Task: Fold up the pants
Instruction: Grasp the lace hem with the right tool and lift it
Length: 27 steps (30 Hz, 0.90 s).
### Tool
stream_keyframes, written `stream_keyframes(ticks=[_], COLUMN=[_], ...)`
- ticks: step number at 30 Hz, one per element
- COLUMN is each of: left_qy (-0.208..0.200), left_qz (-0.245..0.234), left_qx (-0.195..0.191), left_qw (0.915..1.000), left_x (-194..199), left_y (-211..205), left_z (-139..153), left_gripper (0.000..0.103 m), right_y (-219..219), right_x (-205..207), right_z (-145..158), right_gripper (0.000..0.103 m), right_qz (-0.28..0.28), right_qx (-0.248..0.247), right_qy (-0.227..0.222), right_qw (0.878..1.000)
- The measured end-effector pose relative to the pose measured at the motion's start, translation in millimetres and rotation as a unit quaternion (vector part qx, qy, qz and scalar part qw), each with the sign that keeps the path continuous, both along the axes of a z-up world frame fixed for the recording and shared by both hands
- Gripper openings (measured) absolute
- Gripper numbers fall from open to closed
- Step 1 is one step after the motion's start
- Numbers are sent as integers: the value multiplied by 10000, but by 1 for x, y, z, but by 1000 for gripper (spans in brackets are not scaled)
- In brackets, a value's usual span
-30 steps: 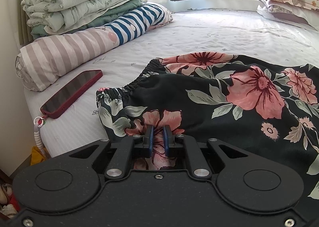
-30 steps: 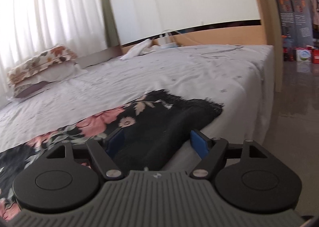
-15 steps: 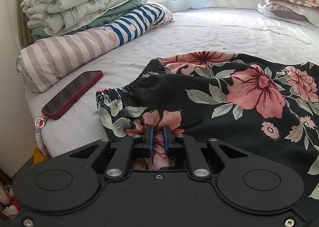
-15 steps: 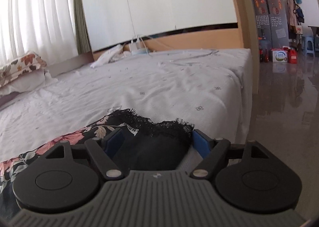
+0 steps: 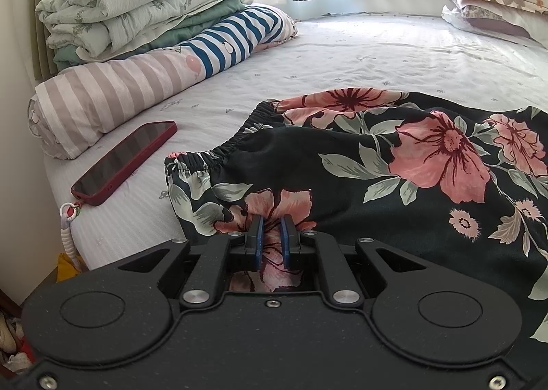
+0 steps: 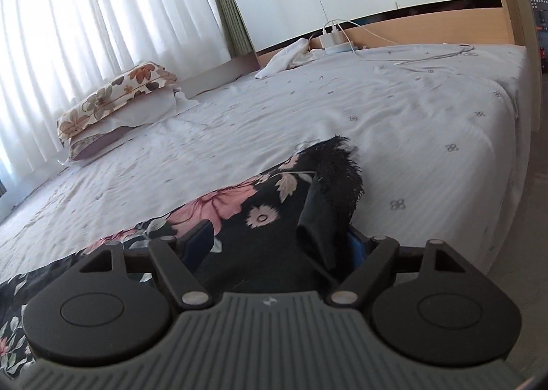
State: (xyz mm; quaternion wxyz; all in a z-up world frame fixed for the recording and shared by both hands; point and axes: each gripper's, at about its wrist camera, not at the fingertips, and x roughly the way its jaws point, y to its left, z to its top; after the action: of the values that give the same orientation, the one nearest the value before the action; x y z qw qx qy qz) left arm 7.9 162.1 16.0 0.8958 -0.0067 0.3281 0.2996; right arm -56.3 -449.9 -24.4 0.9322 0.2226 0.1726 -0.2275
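While the left gripper (image 5: 271, 231) pinches the pants (image 5: 394, 164) near the waistband, they look thin, limp and slippery. With the right gripper (image 6: 284, 239) closing around the fringed hem, wide and not yet pinching, hem corners seem the best hold.

The pants (image 5: 394, 184) run off the right edge of the left view, so their legs are cut off there. In the right view the gripper body hides the cloth beneath it, and the right blue pad (image 6: 358, 248) is mostly covered by a dark fold.
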Motion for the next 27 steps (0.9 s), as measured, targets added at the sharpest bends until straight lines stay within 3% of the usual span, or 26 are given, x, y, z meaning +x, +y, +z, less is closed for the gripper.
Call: stream_keyframes(ticks=[3, 8, 12, 15, 16, 17, 22, 27], left_qy=[4, 12, 16, 17, 18, 16, -22, -56], left_qz=[-4, -1, -18, 3, 17, 33, 73, 67], left_qx=[31, 30, 46, 19, 2, -23, -138, -180], left_qw=[10000, 10000, 10000, 10000, 10000, 10000, 9999, 9998], left_x=[0, 0, -1, 0, 0, 0, 0, -1], left_y=[-1, -1, -1, -1, -1, 0, 3, 4], left_z=[0, -1, -1, 0, 0, 1, 2, 3], left_gripper=[12, 12, 12, 12, 12, 12, 12, 12], right_y=[9, 19, -3, -22, -29, -36, -51, -18], right_x=[-6, -8, 2, 9, 11, 12, 3, 9], right_z=[1, 3, 3, 2, 0, -4, -7, 7], right_gripper=[82, 82, 83, 53, 32, 21, 9, 7], right_qz=[-56, -729, -733, -625, -651, -720, -722, -255], right_qx=[59, -585, -293, 76, 273, 505, 1154, 969], right_qy=[-53, 341, 309, 178, 139, 101, -265, -319], right_qw=[10000, 9950, 9964, 9979, 9974, 9961, 9903, 9945])
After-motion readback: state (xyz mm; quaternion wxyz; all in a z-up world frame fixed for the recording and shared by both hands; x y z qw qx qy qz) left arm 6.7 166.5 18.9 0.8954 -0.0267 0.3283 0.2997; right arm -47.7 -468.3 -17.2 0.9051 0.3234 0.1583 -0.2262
